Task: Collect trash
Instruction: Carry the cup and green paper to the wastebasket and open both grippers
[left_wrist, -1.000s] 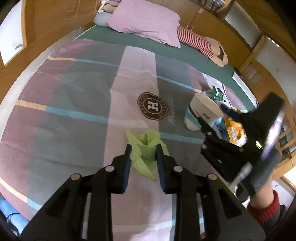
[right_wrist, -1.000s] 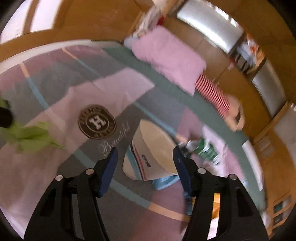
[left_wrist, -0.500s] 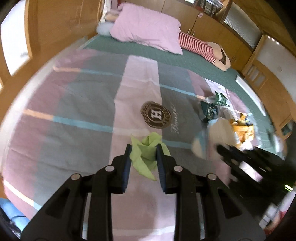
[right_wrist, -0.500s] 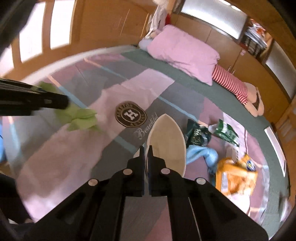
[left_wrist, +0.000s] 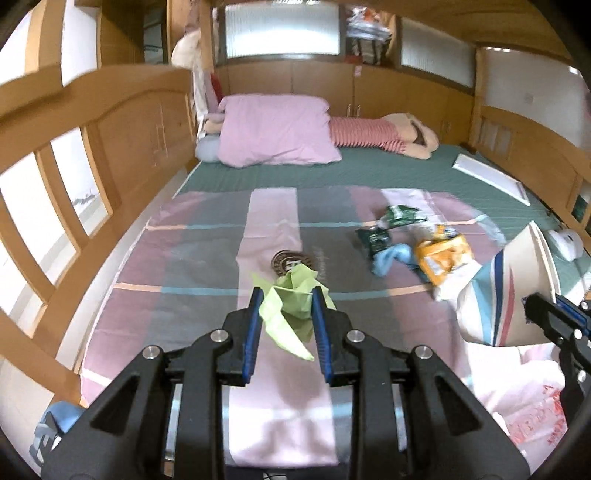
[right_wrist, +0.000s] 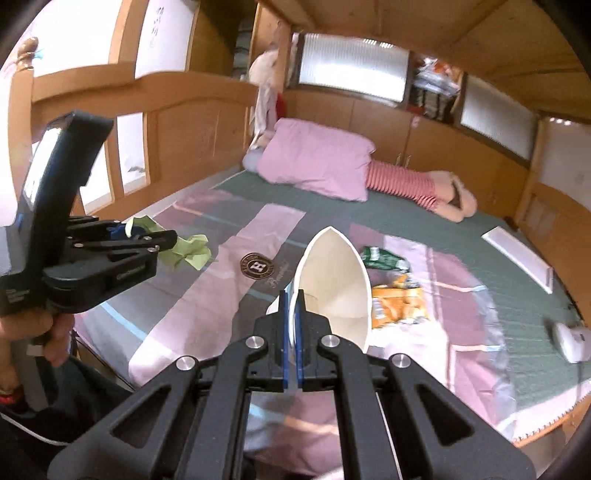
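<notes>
Crumpling between blue-lined black pads, a lime-green paper napkin (left_wrist: 291, 310) sits pinched in the left gripper (left_wrist: 287, 325), its creased corners sticking out above and below the narrow gap. From the right wrist view the same gripper (right_wrist: 162, 240) juts in from the left edge, held clear above the bed, with a hand (right_wrist: 44, 332) wrapped round its handle low down. Beneath lies a smooth striped quilt (left_wrist: 184, 266) in pink, grey and mauve blocks with thin teal lines and a round brown badge (right_wrist: 257, 266). Further right, loose on the quilt, lie glossy dark-green snack wrappers (left_wrist: 391, 221), a soft light-blue scrap (left_wrist: 391, 258) and a crinkled orange packet (left_wrist: 443, 258). The right gripper (right_wrist: 293, 325) has its pads clamped nearly together on the thin wall of a white paper cup (right_wrist: 336, 288), squashing the rim into a pointed oval; the cup tilts forward, lifted off the quilt. The left wrist view shows its outside, blue- and red-striped (left_wrist: 498, 295). A pink pillow (right_wrist: 314, 162) rests beyond.
</notes>
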